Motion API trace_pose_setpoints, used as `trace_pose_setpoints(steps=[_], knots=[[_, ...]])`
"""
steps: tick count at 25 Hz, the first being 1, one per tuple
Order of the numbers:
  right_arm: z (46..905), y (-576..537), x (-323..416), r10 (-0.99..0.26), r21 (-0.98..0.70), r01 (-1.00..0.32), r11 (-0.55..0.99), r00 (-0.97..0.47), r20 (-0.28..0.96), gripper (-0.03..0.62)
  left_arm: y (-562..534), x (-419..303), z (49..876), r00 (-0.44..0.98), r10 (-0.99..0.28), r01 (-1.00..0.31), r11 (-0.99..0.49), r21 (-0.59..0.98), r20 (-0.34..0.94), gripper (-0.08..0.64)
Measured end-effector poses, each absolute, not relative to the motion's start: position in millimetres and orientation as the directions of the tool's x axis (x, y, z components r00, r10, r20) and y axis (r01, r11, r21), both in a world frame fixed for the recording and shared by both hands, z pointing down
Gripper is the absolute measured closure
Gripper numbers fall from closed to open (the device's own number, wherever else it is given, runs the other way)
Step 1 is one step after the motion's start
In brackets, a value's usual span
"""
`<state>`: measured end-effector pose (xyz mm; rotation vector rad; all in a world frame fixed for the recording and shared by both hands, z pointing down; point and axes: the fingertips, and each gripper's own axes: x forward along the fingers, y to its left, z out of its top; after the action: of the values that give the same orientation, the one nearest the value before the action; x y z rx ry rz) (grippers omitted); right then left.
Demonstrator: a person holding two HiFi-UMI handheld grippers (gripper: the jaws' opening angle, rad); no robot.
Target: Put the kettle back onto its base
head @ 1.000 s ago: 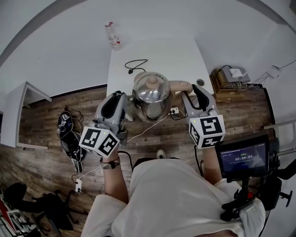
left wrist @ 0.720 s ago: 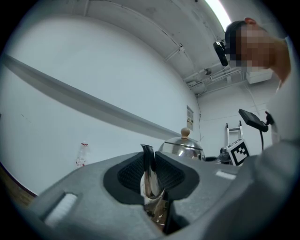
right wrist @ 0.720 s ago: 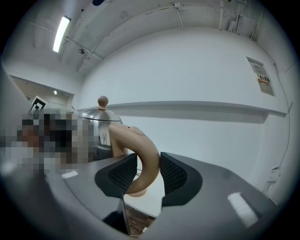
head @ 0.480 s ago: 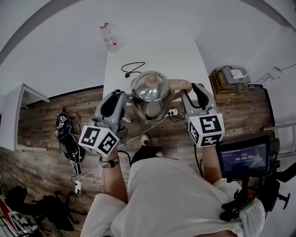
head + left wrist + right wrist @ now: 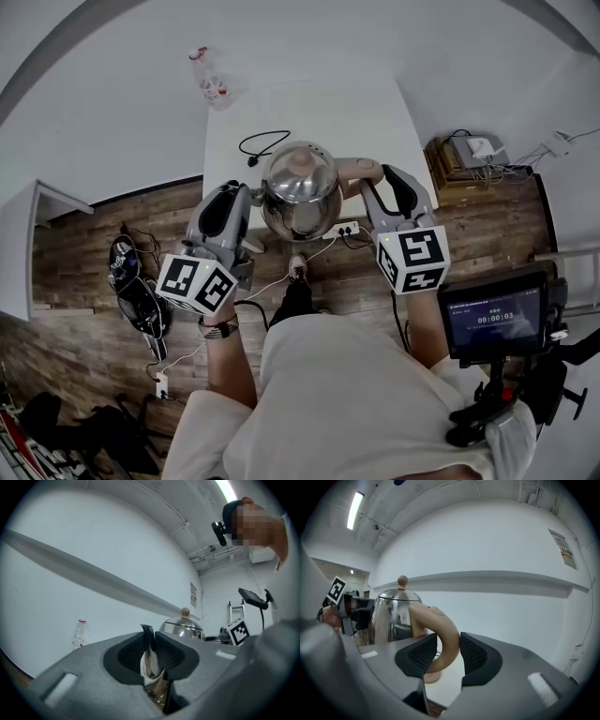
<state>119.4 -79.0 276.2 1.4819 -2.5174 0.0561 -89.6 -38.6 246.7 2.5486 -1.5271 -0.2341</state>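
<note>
Kettle is between both grippers at the near edge of the counter, spout-to-handle axis running left-right. Left gripper clamped on spout, right gripper clamped on handle. Base not visible. Cord lies just beyond the kettle, so the target is probably forward.

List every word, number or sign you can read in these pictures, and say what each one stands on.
"00:00:03": on the small screen at the person's right. The line of print above it is too small to read.
Plastic bottle: a red label, too blurred to read.
Wall poster: print too small to read.
Kettle: no lettering shows.
</note>
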Motion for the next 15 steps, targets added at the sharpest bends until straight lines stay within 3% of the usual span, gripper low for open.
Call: trace_pose_setpoints(steps=[5,15], knots=[[307,-201,65,-0.840,0.072,-0.863,0.501,-0.465,0.279,0.440,-163,-145,279,0.464,-0.886,-0.852,-0.447,0.275,-0.003,0.485],[320,-203,66,-0.847,0.093,-0.858,0.505,-0.472,0.245,0.440,-164,-143,294,0.465,-0.885,-0.854,-0.451,0.259,-0.006,0.485]])
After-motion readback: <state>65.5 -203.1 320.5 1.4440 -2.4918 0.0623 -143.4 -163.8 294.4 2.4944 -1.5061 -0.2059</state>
